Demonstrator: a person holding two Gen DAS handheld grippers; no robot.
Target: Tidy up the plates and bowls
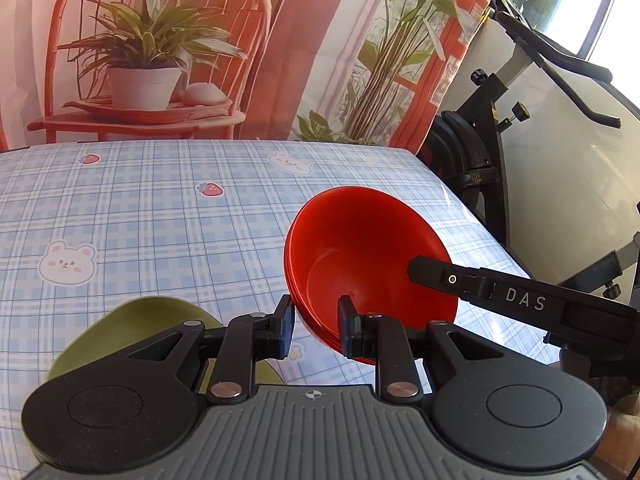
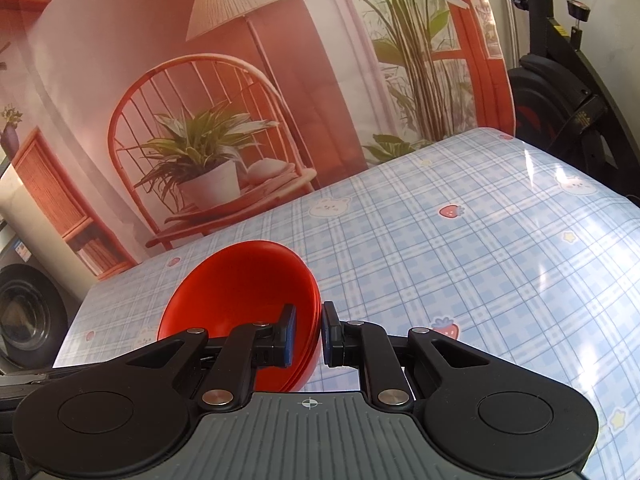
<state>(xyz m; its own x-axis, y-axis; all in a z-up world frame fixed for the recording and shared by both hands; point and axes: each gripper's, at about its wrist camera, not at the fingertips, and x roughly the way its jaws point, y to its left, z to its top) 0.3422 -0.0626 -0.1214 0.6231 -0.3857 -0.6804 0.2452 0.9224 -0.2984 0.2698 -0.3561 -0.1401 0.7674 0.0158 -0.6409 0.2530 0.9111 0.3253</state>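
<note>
In the left wrist view, a red bowl [image 1: 360,264] — seemingly a nested stack, nothing inside — is gripped at its near rim by the left gripper [image 1: 316,326], tilted above the checked tablecloth [image 1: 160,216]. A green plate [image 1: 132,332] lies near left. In the right wrist view, the right gripper [image 2: 308,336] is clamped on the bowl's right rim — a printed backdrop [image 2: 240,80] hangs beyond.

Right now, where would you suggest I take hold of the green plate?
Its rim: the green plate lies flat on the table, so only the raised edge offers a pinch. Come from above at its far-left side, away from the red bowls.
</note>
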